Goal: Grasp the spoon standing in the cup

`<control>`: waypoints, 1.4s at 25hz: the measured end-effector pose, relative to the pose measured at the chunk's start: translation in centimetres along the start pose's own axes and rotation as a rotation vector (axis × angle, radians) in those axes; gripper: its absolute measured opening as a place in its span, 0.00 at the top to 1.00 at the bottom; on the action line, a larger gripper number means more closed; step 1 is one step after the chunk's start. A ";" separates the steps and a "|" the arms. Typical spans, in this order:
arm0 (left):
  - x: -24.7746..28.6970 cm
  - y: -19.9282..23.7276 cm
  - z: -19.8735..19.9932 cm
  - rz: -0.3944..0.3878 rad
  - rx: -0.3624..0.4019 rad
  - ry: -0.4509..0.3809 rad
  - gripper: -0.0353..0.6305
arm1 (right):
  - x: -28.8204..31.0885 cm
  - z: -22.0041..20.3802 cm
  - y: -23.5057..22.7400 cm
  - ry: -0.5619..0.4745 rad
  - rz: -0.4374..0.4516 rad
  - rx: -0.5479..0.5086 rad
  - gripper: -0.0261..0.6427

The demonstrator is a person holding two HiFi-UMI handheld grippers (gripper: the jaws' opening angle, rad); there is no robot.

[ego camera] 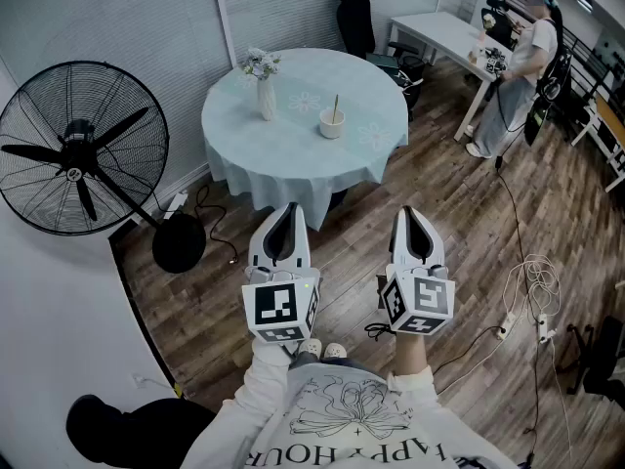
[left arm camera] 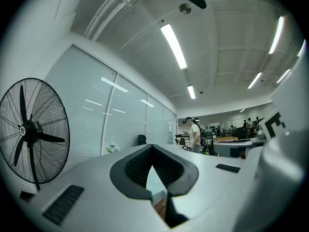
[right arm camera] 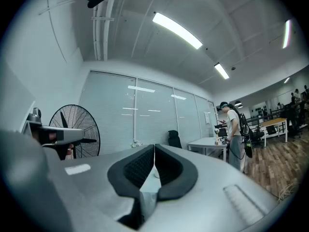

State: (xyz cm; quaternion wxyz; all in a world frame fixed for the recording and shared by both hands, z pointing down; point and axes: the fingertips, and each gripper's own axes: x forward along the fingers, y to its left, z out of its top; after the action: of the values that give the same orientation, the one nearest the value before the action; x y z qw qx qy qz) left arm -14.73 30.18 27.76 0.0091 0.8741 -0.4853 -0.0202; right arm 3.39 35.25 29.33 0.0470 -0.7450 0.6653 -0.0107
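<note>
A pale cup stands on the round table, right of its middle, with a thin spoon upright in it. Both grippers hang over the wooden floor well short of the table, side by side, pointing at it. The left gripper has its jaws together with nothing between them, and so does the right gripper. In the left gripper view the left gripper shows dark pads meeting at the tips. The right gripper looks the same in its own view.
A white vase of flowers stands on the table's left part. A large pedestal fan is at the left by the wall. A person stands at a desk at the far right. Cables lie on the floor.
</note>
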 end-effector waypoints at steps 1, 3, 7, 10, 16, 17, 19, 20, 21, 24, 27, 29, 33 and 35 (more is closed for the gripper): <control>0.1 0.1 0.0 0.000 0.000 -0.001 0.94 | 0.1 0.0 0.0 0.000 0.000 -0.001 0.94; 0.2 0.1 0.1 -0.003 0.002 -0.004 0.94 | 0.3 0.0 0.0 0.000 0.000 -0.004 0.94; 0.3 0.0 0.2 -0.007 0.004 -0.003 0.94 | 0.4 0.2 0.0 -0.003 0.003 -0.005 0.94; 0.4 -0.2 0.1 -0.008 0.003 -0.003 0.94 | 0.4 0.1 -0.4 -0.007 0.003 0.002 0.94; 0.6 -0.4 0.0 0.003 0.006 -0.006 0.94 | 0.8 -0.1 -0.8 -0.011 0.019 0.023 0.94; 0.6 -0.4 -0.1 0.008 0.005 -0.006 0.94 | 0.9 -0.2 -0.9 -0.009 0.026 0.025 0.94; 0.6 -0.5 -0.2 0.018 0.005 -0.006 0.94 | 1.0 -0.5 -1.0 -0.004 0.037 0.028 0.94; 0.6 -0.6 -0.4 0.023 0.004 -0.005 0.94 | 1.0 -0.6 -1.1 0.000 0.041 0.028 0.94; 0.5 -0.7 -0.6 0.028 0.003 -0.003 0.94 | 1.0 -0.9 -1.2 0.004 0.046 0.027 0.94; 0.4 -0.8 -1.1 0.037 0.001 0.005 0.94 | 1.0 -1.5 -1.2 0.015 0.066 0.030 0.94; 0.8 -0.8 -1.6 0.040 0.000 0.014 0.94 | 1.5 -2.1 -1.3 0.026 0.086 0.048 0.93; 1.3 -0.7 -2.0 0.043 -0.003 0.020 0.94 | 2.0 -2.4 -1.4 0.033 0.090 0.052 0.93; 2.4 -0.6 -2.1 0.043 -0.001 0.020 0.94 | 3.1 -2.5 -1.4 0.034 0.110 0.051 0.86; 3.2 -0.5 -2.1 0.036 0.002 0.020 0.94 | 3.9 -2.7 -1.5 0.037 0.109 0.051 0.86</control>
State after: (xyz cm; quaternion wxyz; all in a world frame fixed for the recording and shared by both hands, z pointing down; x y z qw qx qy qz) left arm -12.57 27.75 29.74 0.0136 0.8652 -0.5011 -0.0107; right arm 5.10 31.37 31.92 0.0543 -0.7058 0.7052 -0.0388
